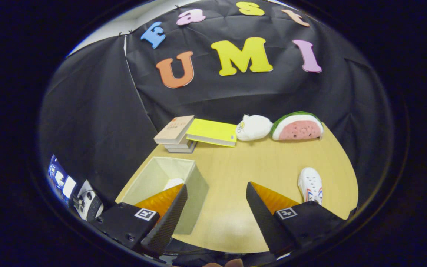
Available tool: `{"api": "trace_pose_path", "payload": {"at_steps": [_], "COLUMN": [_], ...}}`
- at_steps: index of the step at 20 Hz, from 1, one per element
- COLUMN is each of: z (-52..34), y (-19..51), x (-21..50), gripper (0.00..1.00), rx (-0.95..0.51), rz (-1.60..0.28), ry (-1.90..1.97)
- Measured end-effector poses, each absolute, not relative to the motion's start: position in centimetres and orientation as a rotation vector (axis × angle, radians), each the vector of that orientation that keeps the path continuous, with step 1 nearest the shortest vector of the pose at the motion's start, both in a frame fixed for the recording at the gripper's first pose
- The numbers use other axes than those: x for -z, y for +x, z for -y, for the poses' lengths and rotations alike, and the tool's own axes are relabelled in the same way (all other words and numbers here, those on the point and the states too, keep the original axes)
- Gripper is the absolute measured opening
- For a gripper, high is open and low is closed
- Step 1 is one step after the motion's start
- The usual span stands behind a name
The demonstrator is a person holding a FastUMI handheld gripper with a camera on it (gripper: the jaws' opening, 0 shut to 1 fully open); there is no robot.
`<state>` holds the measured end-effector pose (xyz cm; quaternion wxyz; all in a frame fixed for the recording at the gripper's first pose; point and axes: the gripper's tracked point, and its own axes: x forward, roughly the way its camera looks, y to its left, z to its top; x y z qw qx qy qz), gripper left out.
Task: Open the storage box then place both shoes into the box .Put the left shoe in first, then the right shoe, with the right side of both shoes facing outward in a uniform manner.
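The pale green, open-topped fabric storage box (184, 178) stands on the light wooden table (243, 167) by the left finger, already open, with a white shape inside that looks to be the first shoe (173, 183); so I judge the task half done. The second white sneaker with coloured side stripes (310, 184) lies on the table beyond the right finger, well apart from the box, not yet placed. The gripper (216, 205) hangs empty, fingers spread wide over bare tabletop; stacked books (178, 135), a yellow book (213, 132), a white plush toy (253, 127) and a watermelon plush (298, 127) sit far back, out of the way.

bare table (235, 167) ahead, storage box (195, 185) left, shoe (310, 184) right, books (184, 135) beyond
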<state>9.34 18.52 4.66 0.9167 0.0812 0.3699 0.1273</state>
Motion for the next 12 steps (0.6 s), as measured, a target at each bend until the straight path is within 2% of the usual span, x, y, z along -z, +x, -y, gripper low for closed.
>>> {"api": "trace_pose_path", "payload": {"at_steps": [6, 12], "z": [-5.3, 2.2], "y": [10.2, 9.2], "x": [-0.9, 6.0], "gripper": [1.00, 1.00], "rx": [-0.093, -0.052], "rz": [-0.759, -0.906], "ry": [-0.022, -0.105]}}
